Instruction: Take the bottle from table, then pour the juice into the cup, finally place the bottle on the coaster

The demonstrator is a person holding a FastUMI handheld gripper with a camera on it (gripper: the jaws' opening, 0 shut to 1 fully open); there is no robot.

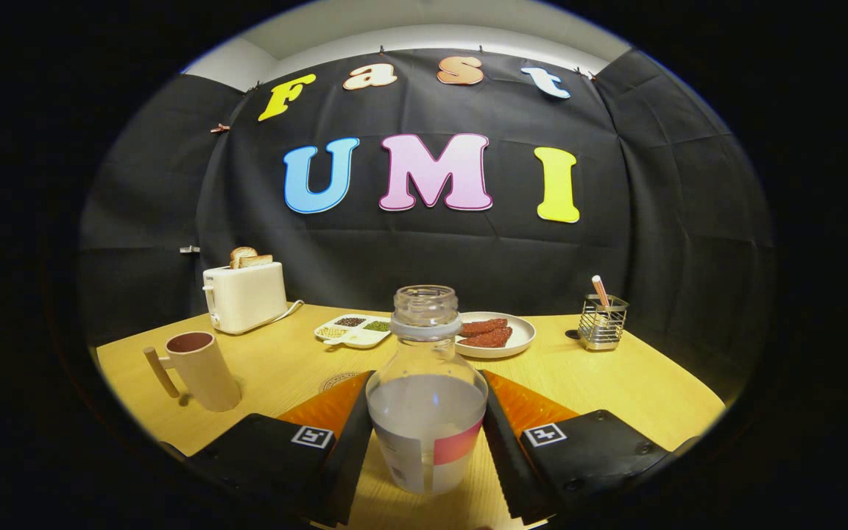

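The cup stands upright on the table, ahead of the jaws and well off to their left side, with its handle turned away from the bottle. Beyond the cup, a toaster with bread slices in its slots sits near the booth wall. A divided tray holding seeds or grains lies further right, beyond the left finger.

The gripper has its jaws closed on the bottle: both fingers press against the bottle's lower body, one on each side. The bottle stands upright between the jaws, uncapped, and roughly half full of a pale liquid. Whether its base touches the table cannot be told. A round coaster lies flat on the table just beyond the left finger, partly hidden by it.

Behind the bottle and slightly right, a plate carries reddish food pieces. Further right, well beyond the right finger, a wire holder contains one stick-shaped item.
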